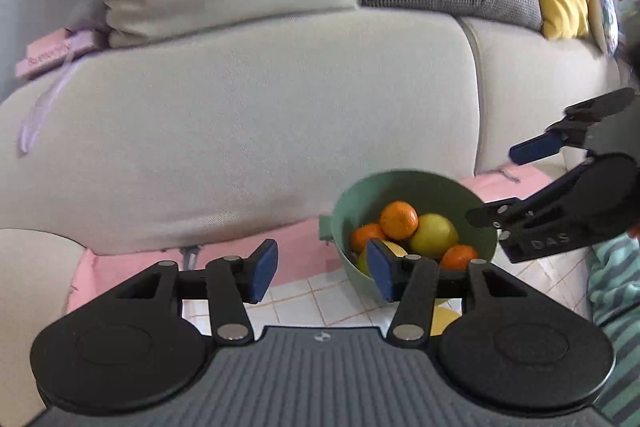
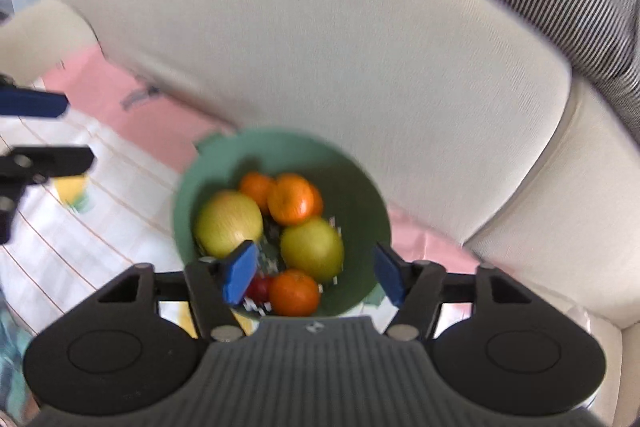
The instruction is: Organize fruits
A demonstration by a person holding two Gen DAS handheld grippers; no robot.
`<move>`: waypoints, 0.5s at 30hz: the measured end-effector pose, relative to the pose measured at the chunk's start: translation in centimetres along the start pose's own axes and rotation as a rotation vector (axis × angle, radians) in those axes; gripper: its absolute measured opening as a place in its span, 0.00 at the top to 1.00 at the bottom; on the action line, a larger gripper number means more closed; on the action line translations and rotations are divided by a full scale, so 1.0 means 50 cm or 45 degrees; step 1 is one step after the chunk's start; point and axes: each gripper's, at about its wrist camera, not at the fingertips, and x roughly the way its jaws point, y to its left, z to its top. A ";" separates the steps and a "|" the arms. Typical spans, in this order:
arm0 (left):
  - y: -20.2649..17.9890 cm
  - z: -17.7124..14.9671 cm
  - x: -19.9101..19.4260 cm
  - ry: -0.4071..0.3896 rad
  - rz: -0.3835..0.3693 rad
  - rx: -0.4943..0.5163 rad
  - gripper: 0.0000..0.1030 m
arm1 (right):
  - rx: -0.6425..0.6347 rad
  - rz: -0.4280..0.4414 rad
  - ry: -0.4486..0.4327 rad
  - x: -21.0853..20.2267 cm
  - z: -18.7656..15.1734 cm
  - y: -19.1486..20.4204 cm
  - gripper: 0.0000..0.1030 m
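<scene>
Three round orange mandarins (image 2: 294,204) and two yellow-green apples (image 2: 229,223) lie in a round green plastic bowl (image 2: 360,195), centre frame. Left gripper (image 1: 322,271) and right gripper (image 2: 314,277): jaws released, nothing between them.

Right wrist view is blurring; left gripper (image 1: 322,269) finger is hiding part of the green bowl (image 1: 348,203); small red fruit (image 2: 260,287) unclear.

Left gripper (image 1: 322,273) jaws apart, nothing between them. Green bowl (image 1: 476,205) beyond holds oranges (image 1: 399,220) and a yellow fruit (image 1: 433,236). Right gripper (image 1: 496,183) open beside bowl.
</scene>
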 end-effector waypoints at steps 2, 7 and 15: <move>0.006 0.000 -0.024 -0.031 0.022 0.000 0.38 | 0.023 -0.003 -0.092 -0.045 -0.001 0.012 0.28; 0.022 -0.008 -0.083 -0.116 0.034 -0.031 0.25 | 0.126 -0.005 -0.305 -0.147 -0.014 0.036 0.19; 0.010 -0.032 -0.164 -0.248 0.187 0.036 0.06 | 0.317 -0.057 -0.560 -0.252 -0.077 0.095 0.04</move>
